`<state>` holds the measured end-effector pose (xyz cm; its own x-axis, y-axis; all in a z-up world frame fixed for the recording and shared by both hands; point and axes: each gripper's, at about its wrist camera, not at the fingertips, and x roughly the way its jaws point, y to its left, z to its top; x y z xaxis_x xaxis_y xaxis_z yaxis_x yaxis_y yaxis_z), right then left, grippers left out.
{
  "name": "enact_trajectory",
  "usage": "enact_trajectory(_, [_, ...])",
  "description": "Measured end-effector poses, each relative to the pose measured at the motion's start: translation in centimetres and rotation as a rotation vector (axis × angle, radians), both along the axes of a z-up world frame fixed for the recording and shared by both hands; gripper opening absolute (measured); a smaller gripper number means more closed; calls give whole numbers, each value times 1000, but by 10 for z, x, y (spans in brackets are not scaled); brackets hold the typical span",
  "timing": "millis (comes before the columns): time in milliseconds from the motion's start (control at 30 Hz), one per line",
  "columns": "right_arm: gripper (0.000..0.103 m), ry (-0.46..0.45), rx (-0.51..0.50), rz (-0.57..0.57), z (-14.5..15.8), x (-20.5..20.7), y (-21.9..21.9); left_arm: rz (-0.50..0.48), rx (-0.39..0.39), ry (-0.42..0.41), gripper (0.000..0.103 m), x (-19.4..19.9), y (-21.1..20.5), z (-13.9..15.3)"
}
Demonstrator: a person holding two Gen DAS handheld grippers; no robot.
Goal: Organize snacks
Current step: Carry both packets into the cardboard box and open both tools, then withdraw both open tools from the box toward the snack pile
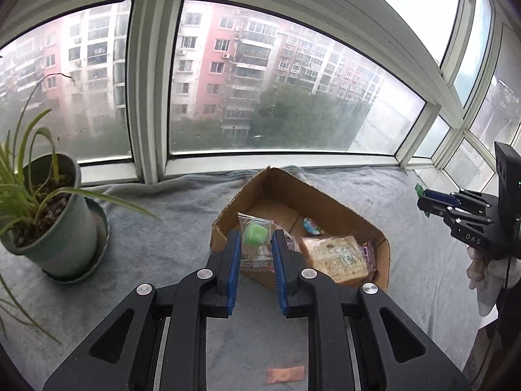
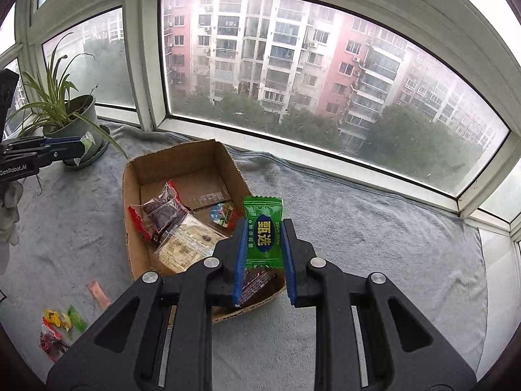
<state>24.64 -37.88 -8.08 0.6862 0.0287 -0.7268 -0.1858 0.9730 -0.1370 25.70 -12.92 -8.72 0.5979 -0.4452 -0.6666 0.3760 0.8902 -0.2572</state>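
The left gripper [image 1: 256, 244] is holding a clear, crinkly plastic packet [image 1: 255, 244] with a round pale-green sweet inside; its blue ribbed jaws are pressing on the packet's sides, narrowly apart. The packet is hanging in the air in front of the near-left corner of the cardboard box [image 1: 228, 224].

The right gripper [image 2: 264, 244] is gripping a glossy green candy wrapper [image 2: 263, 231] with a dark blue oval label and crimped, saw-toothed ends. Its jaws are nearly closed, pinching the flat wrapper upright above the box's near-right corner [image 2: 241, 176].

The box is sitting open on a grey, fuzzy towel [image 2: 374, 238] that is covering the window ledge. Its walls are plain brown corrugated board with rough torn edges. Inside, a flat rectangular beige cake pack [image 2: 185, 244] is lying along the near side, a clear bag of dark dried fruit [image 2: 162, 208] with red ends is leaning over it, and a small colourful round sweet [image 2: 221, 213] is resting on the bare floor of the box.

On the towel outside the box, a thin pink sachet [image 2: 99, 295] is lying flat, and beyond it a small cluster of yellow, green and red wrapped snacks [image 2: 62, 325] is lying loose.

A grey-green plastic pot [image 1: 65, 228] with long narrow leaves is standing on a saucer at the left, near the white window frame.
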Motion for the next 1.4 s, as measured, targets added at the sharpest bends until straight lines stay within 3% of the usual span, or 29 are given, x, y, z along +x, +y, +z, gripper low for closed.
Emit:
enact_trajectory(333, [21,83,14,31,-50,25,15,-25,-4,47,18,31,-31,-27])
enact_trajectory(600, [21,111,12,35,-66,32,17,-51,4,75,18,36,-47,-41])
enact_trajectory(667, [27,109,10,29,-67,33,17,-54,6,81,18,38,-50,-44])
enact_trajectory(800, [52,93,4,22,-64,30,17,-58,10,103,21,41,-51,-46])
enact_trajectory(1100, [53,79,40,59,-47,10,28,-44,1,83,21,31,-34,-32])
enact_trajectory(1400, [53,60,92,148,-23,-47,58,-66,18,42,21,-17,4,-9])
